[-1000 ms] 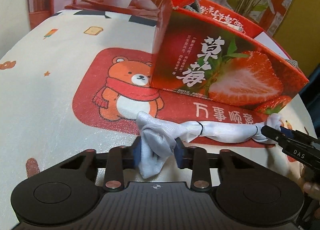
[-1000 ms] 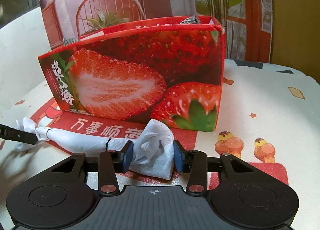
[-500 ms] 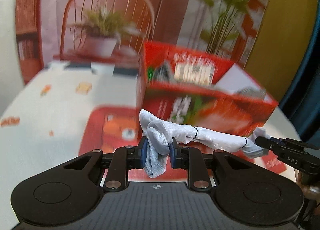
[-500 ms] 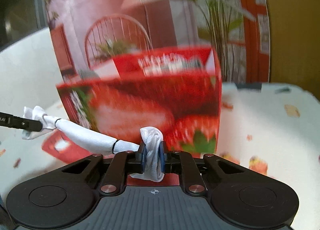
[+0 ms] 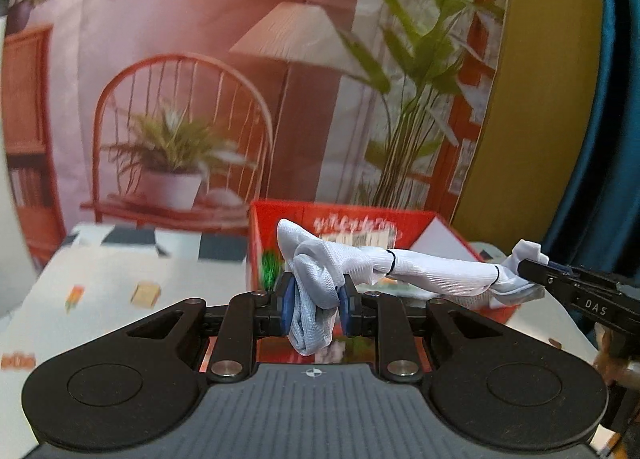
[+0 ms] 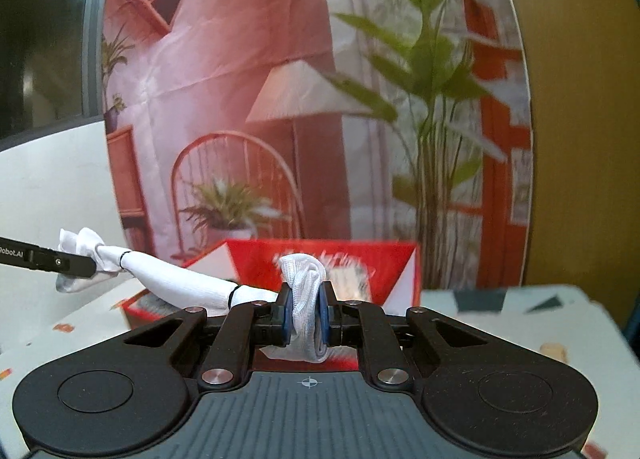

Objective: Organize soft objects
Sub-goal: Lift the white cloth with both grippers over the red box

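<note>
The left gripper (image 5: 313,309) pinches one bunched end of a long white cloth roll (image 5: 420,269) between its blue pads, and its fingers (image 5: 286,309) have just been closing on that fabric, which fills the gap and hangs out below them. The right gripper (image 6: 306,317) pinches the other end of the same roll (image 6: 188,283), its pads pressed tight against the wad of cloth.

The roll hangs in the air between the 2 grippers, sagging slightly, clear of the desk (image 5: 120,271). 2 thin black bands ring it, 1 near each end. In the left wrist view the right gripper (image 5: 532,271) reaches in from the right edge, gripping the far tip of the roll; in the right wrist view the left gripper (image 6: 90,267) reaches in from the left edge in the same way.

Behind and below the roll stands an open red box (image 5: 256,243) with printed text on its inner wall; the same box (image 6: 404,259) shows in the right wrist view. The desk carries a pale cloth with small cartoon prints. A printed backdrop (image 5: 180,59) of a chair, lamp and plants hangs behind the desk.
</note>
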`<state>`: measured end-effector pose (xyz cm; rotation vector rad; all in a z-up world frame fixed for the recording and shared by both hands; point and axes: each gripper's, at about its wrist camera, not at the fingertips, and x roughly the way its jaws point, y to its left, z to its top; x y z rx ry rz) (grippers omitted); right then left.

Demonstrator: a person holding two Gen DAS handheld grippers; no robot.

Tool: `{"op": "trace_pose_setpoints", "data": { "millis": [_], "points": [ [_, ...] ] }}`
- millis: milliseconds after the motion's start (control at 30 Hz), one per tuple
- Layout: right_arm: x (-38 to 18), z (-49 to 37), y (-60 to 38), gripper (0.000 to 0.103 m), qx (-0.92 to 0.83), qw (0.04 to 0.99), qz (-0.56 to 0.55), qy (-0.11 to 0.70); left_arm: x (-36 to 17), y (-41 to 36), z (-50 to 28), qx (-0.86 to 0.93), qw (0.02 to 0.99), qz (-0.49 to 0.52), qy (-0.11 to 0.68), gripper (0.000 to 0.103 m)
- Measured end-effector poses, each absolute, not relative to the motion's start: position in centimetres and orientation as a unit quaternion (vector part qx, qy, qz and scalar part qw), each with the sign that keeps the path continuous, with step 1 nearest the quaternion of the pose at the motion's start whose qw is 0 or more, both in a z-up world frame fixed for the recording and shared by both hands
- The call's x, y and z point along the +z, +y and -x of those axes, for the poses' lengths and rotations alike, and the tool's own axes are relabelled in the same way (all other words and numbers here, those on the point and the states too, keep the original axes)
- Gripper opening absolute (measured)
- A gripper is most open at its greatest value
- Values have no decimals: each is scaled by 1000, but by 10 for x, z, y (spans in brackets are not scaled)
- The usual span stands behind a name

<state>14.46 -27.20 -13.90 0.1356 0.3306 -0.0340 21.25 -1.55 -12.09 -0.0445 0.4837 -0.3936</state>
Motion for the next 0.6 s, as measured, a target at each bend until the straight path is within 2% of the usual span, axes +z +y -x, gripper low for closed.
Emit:
{"op": "trace_pose_setpoints", "data": {
  "millis": [333, 600],
  "points": [
    [-126, -199, -283, 11, -83, 981, -26, 174, -131, -55, -289, -199, 944, 0, 262, 23],
    [-150, -247, -277, 11, -108, 968, 34, 224, -161, -71, -335, -196, 927, -7, 319, 23]
  ]
}}
